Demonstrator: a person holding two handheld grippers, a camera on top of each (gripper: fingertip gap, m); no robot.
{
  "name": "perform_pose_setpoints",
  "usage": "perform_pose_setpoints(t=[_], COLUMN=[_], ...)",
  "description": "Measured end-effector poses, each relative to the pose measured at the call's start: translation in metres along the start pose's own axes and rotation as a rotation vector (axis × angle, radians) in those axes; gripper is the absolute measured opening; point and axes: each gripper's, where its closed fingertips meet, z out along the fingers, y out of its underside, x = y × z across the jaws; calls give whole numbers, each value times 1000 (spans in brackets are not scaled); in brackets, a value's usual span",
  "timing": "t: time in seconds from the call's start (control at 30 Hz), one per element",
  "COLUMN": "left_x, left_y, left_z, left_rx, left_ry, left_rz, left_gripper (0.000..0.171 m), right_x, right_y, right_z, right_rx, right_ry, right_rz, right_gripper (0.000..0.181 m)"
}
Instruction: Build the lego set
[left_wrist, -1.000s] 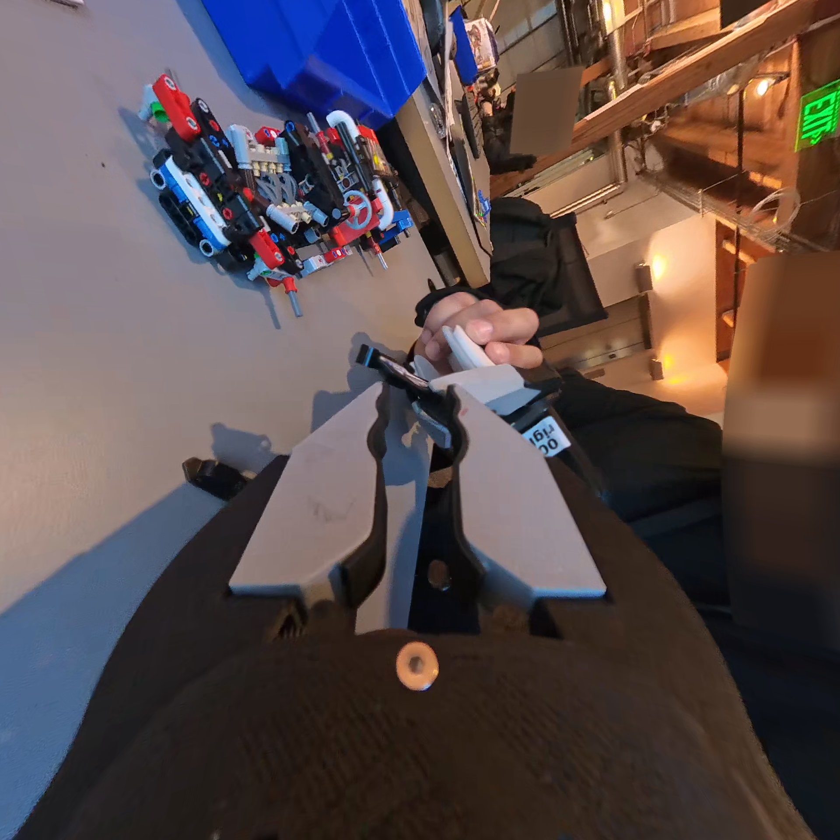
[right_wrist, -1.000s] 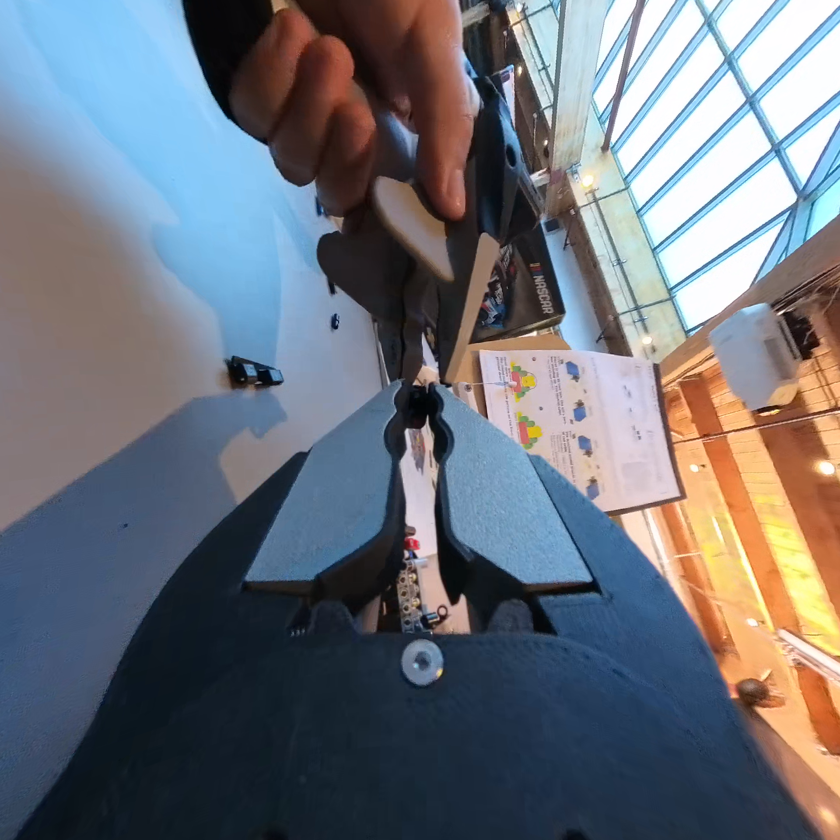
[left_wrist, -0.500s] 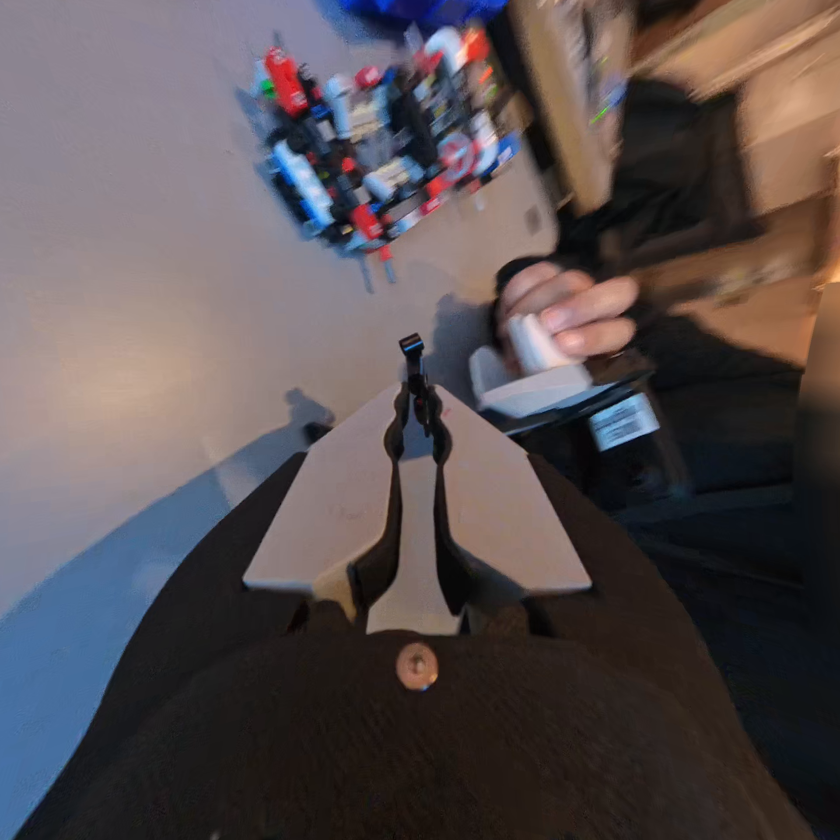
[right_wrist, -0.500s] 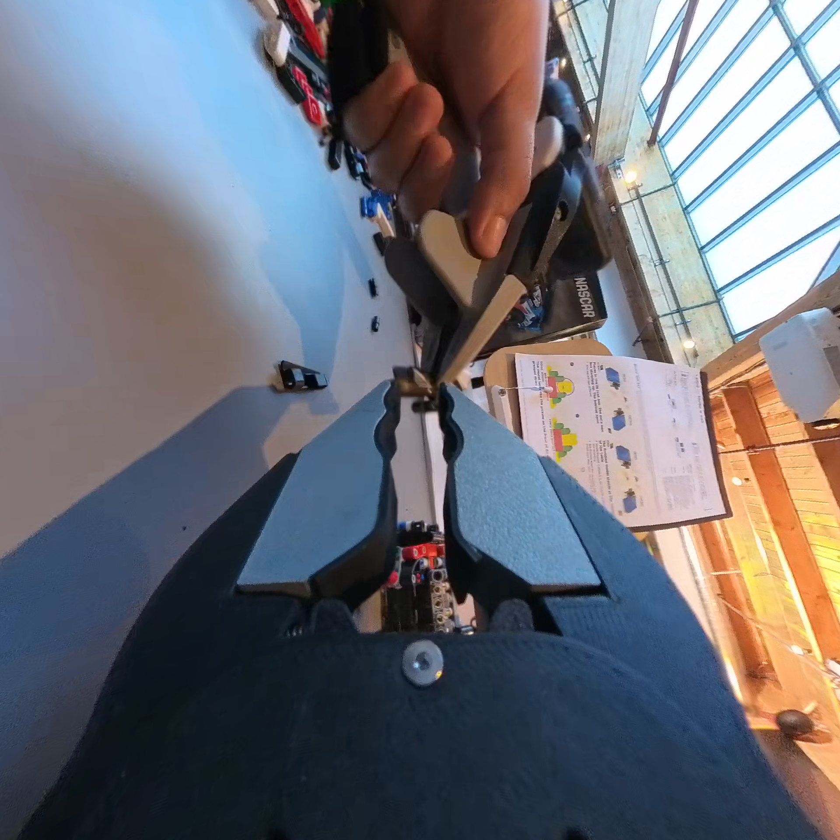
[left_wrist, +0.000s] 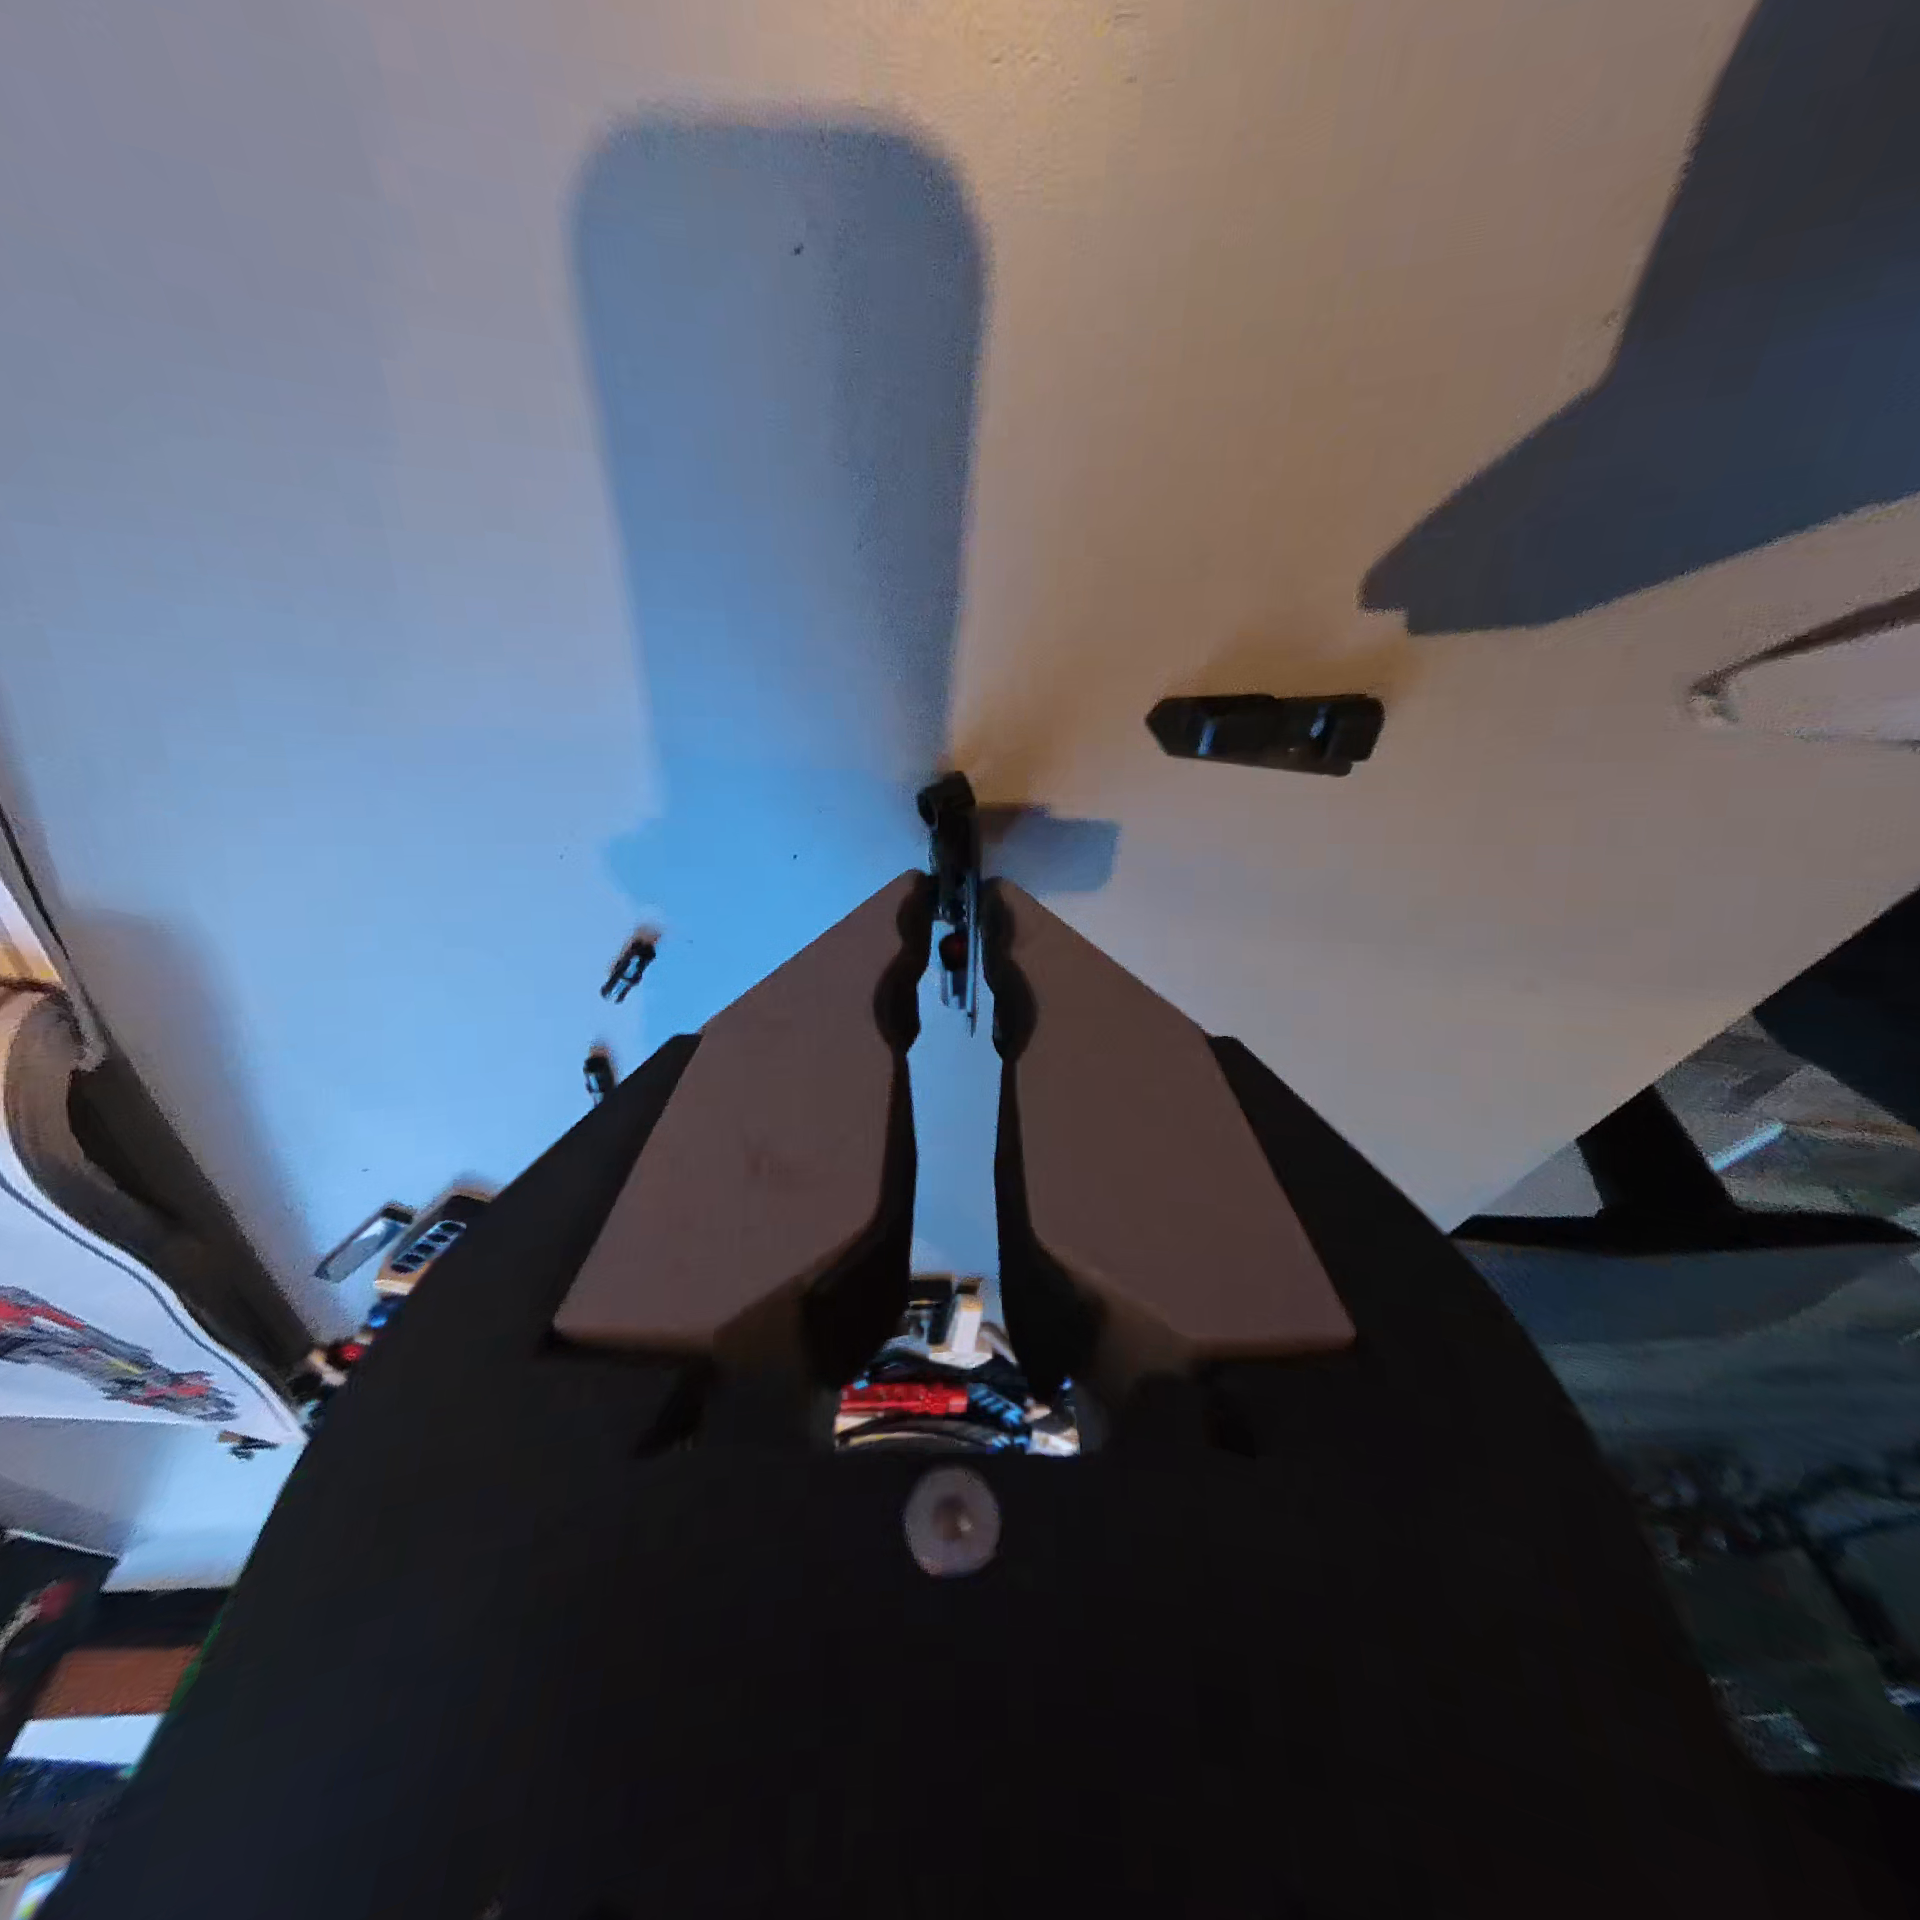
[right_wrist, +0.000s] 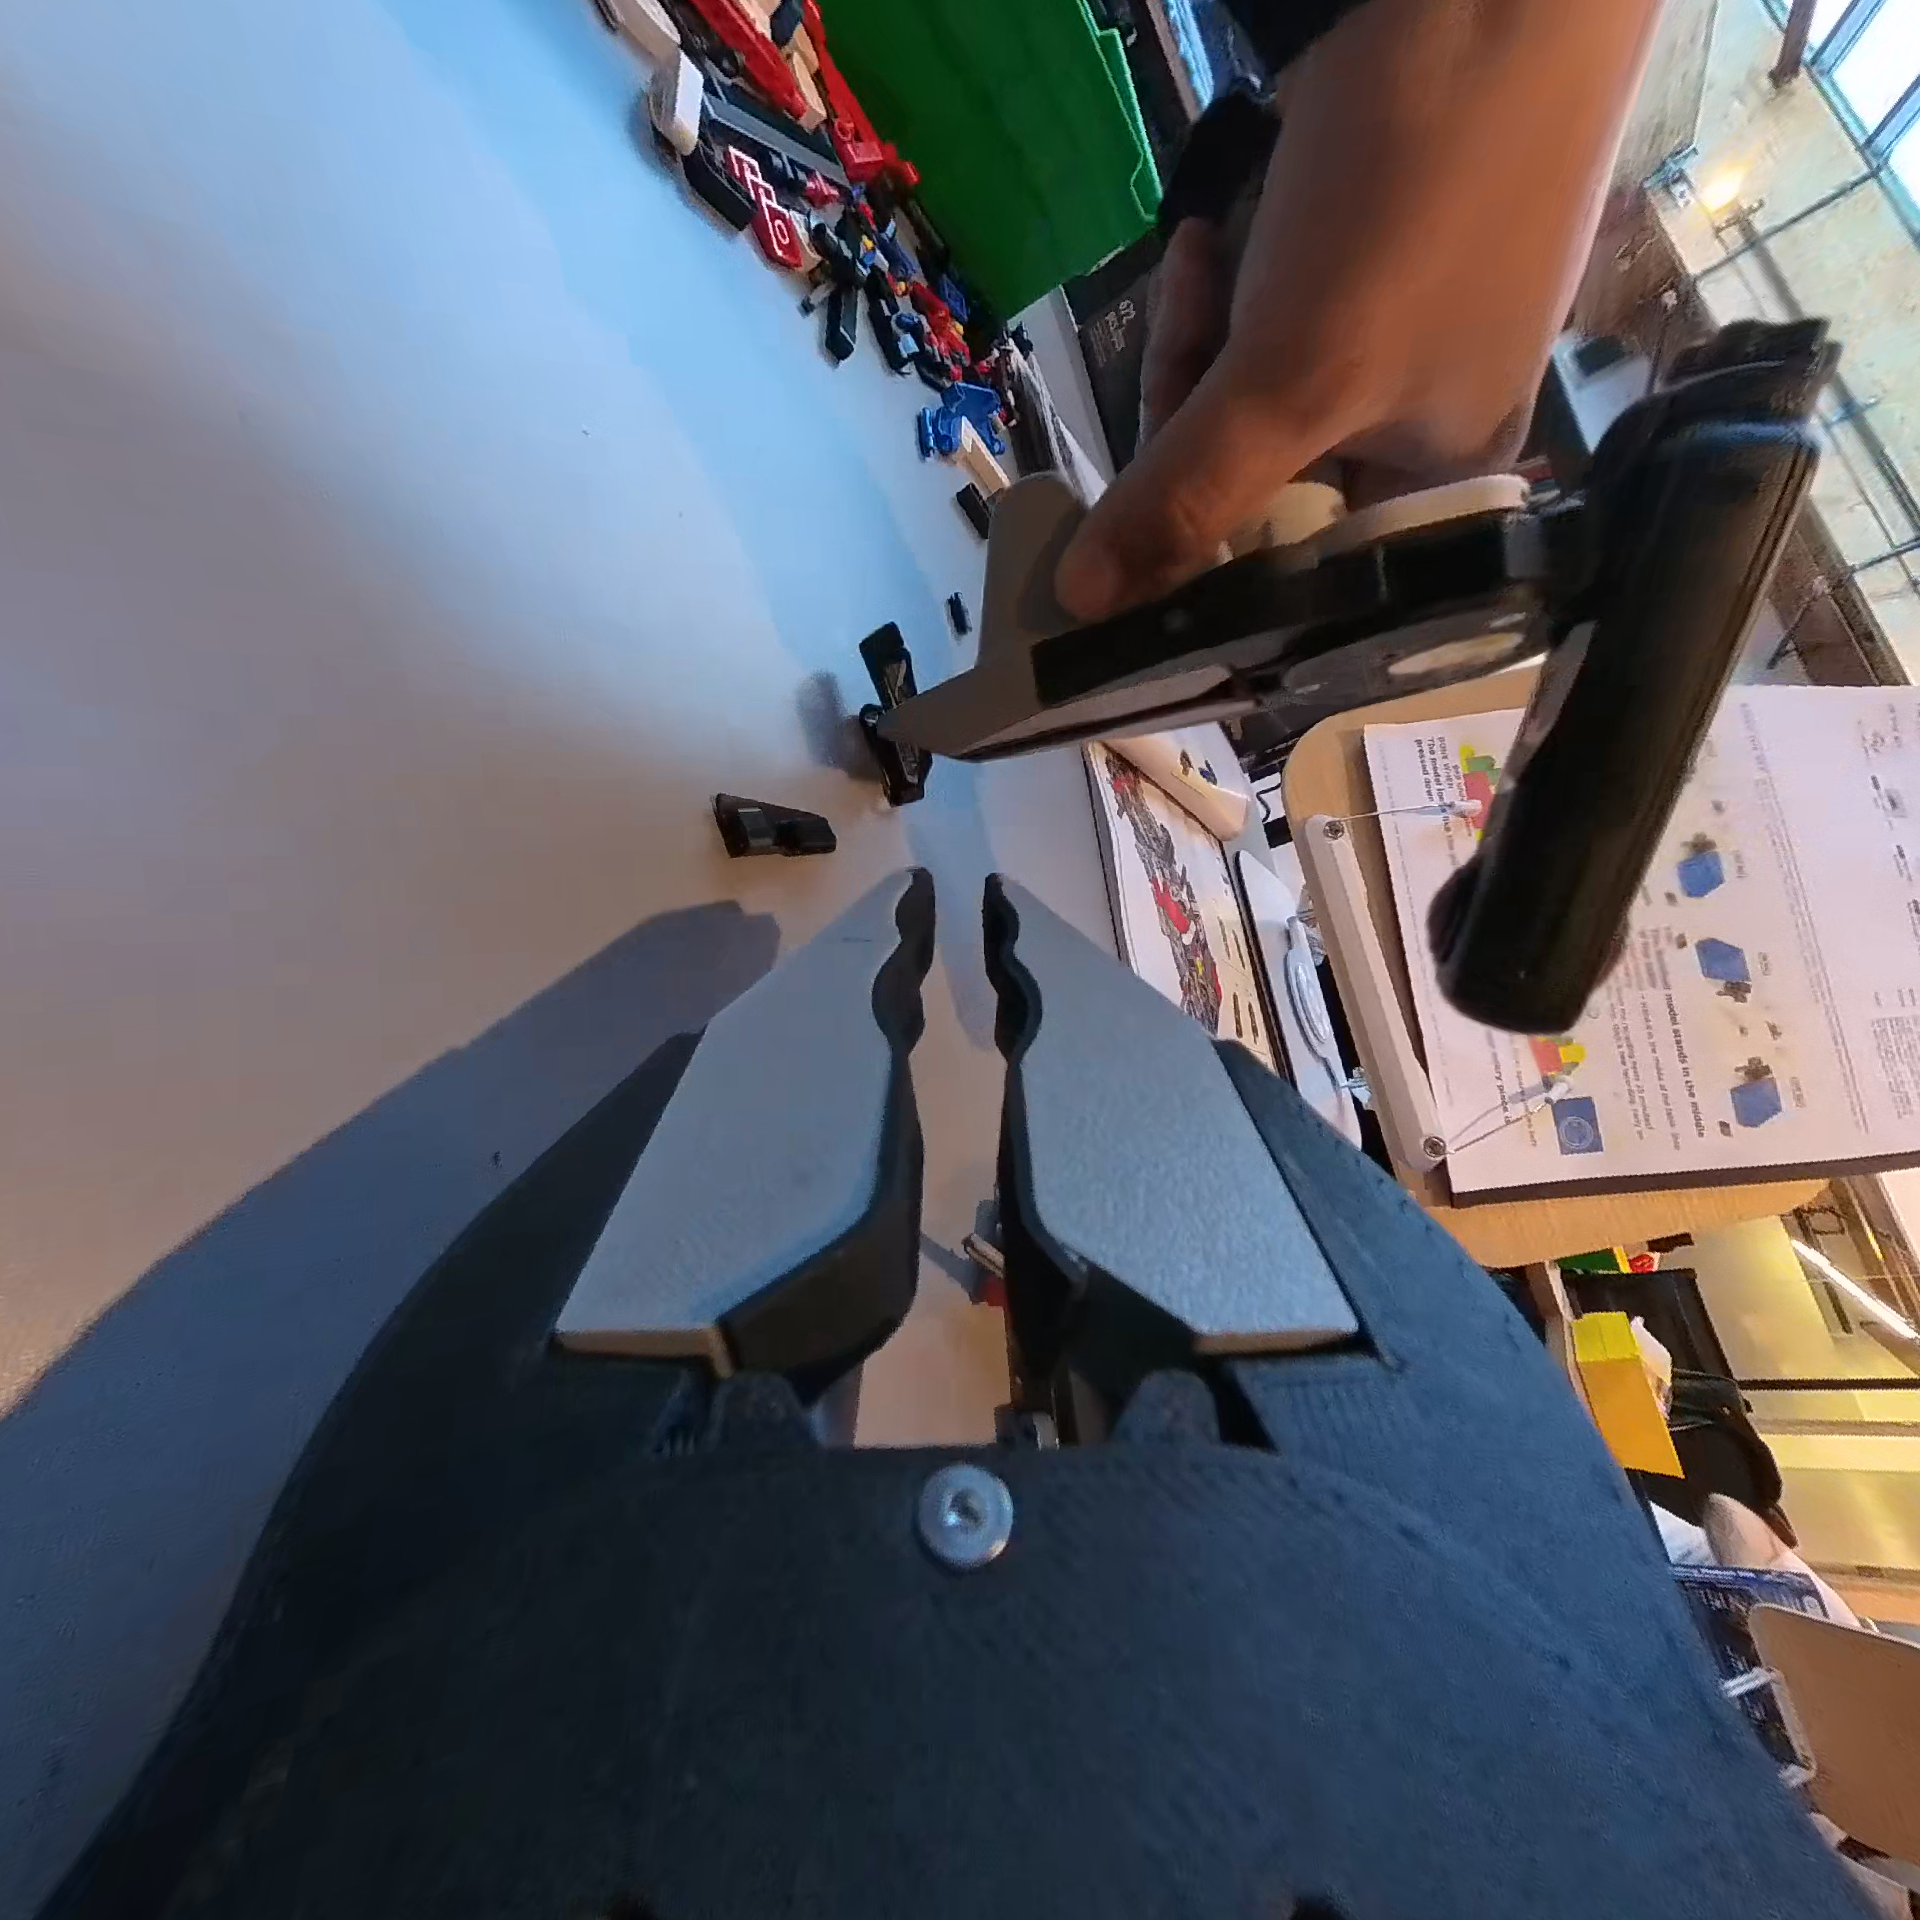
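My left gripper (left_wrist: 951, 888) is shut on a slim black lego piece (left_wrist: 948, 816), whose tip is at the pale table (left_wrist: 416, 520). In the right wrist view a hand holds the left gripper (right_wrist: 904, 727) low over the table, with the black piece (right_wrist: 902, 774) in its tips. A second black piece (left_wrist: 1262, 732) lies on the table just right of it, and also shows in the right wrist view (right_wrist: 774, 826). My right gripper (right_wrist: 956, 888) is slightly open and empty, a short way back from both pieces.
Loose lego parts (right_wrist: 821, 197) lie at the far end by a green bin (right_wrist: 997, 135). Small black pins (left_wrist: 629, 961) lie left of the left gripper. An instruction sheet on a board (right_wrist: 1662, 935) and a booklet (right_wrist: 1174, 904) sit to the right. Some 10 cm of space lies between my two pairs of fingers.
The black piece passed from my right gripper to my left. The left gripper swung down to the table with it. The right gripper let go and drew back.
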Motion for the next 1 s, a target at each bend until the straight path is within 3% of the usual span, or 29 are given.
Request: perform_pose_setpoints(t=[0.4,0.53,0.6,0.7,0.8,0.93,1.0], left_x=[5,0,-4,-6,-32,-62,-57], left_y=[-2,11,17,17,6,-11,-13], left_z=[-16,-27,-40,-66,-85,-79,-73], left_rx=[129,181,270,509,705,711,707], left_ry=[89,38,6,-61,-158,-38,66], left_rz=[-48,-75,-113,-159,-209,-295,-325], left_gripper=[16,17,17,17,17,31,35], right_x=[2,1,1,8,15,32,39], right_y=[0,1,3,5,7,22,28], right_z=[-4,-4,-5,-9,-14,-15,-17], right_rx=[9,10,10,28,68,80,93], right_ry=[-6,-23,-45,-69,-99,-106,-124], right_rz=[36,67,121,250,389,564,668], right_gripper=[5,5,4,4,4,5,8])
